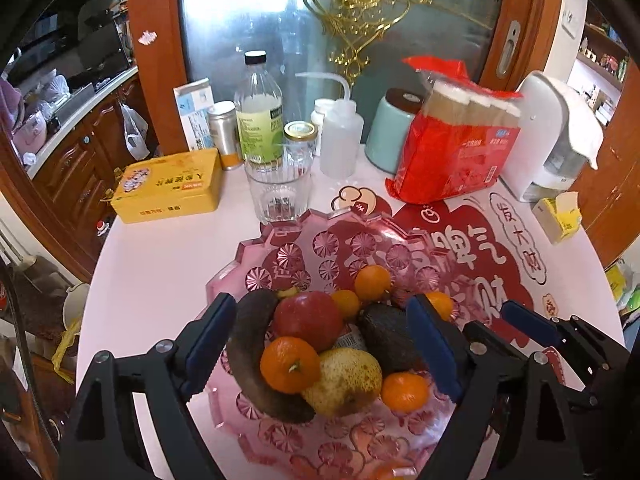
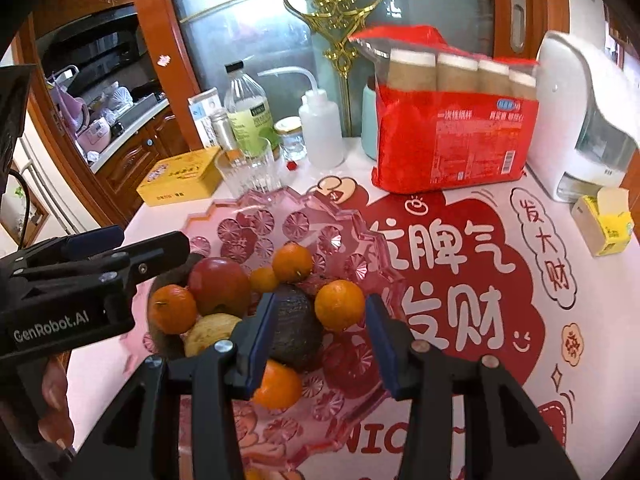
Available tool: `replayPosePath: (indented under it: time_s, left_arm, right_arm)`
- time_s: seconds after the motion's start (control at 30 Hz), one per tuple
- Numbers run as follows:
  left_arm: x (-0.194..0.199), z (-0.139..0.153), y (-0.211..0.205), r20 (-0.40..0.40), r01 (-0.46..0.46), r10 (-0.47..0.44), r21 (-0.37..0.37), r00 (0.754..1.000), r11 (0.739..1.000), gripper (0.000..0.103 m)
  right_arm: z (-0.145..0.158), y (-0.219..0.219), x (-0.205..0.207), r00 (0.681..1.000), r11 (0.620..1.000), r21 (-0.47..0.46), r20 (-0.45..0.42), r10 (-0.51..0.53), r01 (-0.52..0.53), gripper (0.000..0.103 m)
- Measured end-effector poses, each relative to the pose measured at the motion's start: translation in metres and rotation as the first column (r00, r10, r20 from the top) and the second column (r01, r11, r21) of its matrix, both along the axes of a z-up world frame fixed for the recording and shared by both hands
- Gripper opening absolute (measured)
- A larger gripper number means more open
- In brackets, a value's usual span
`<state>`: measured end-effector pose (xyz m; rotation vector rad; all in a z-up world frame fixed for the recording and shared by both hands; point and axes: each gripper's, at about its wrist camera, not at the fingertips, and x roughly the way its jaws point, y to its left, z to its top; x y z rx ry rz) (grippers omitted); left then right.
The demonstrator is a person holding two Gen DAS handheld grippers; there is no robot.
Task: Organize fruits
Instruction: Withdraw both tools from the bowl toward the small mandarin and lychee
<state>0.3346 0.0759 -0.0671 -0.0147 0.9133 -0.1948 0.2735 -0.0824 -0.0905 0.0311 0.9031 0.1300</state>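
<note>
left gripper (image 1: 320, 344) jaws wide, empty – above fruit | right gripper (image 2: 320, 340) part-open, holding nothing | pink bowl (image 1: 280, 240) scalloped rim just beside glass (image 1: 278, 196) | white table (image 1: 160, 264) – bare left of bowl

Left gripper (image 1: 320, 344) jaws wide above pink glass bowl (image 1: 280, 240), apple (image 1: 308, 320), oranges, pear (image 1: 344, 380), avocado (image 1: 386, 336) inside

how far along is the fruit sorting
Done: the apple, pear, avocado, dark banana and oranges all lie in the pink bowl. In hand: nothing; the left claw and right claw hover open above. Left: no loose fruit shows on the table.
</note>
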Motion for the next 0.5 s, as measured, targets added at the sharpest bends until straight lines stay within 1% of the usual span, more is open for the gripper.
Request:
replayPosePath:
  time_s: [0.13,0.37,0.5]
  left_arm:
    - [-0.017,0.016,0.005,0.025,-0.013,0.013,0.001,1.000,1.000,0.090]
    - [-0.052,0.044,0.017,0.039,-0.024,0.025,-0.026,0.999,0.999,0.091]
    - [-0.072,0.059,0.020,0.056,-0.020,0.022,-0.027,0.998,0.999,0.091]
  right_arm:
    - [0.017,0.001,-0.014,1.000,1.000,0.005,0.019,0.000,0.000,0.046]
    - [0.046,0.000,-0.044,0.998,1.000,0.005,0.063,-0.006,0.005,0.046]
    - [0.066,-0.002,-0.063,0.995,1.000,-0.003,0.098,-0.008,0.009,0.046]
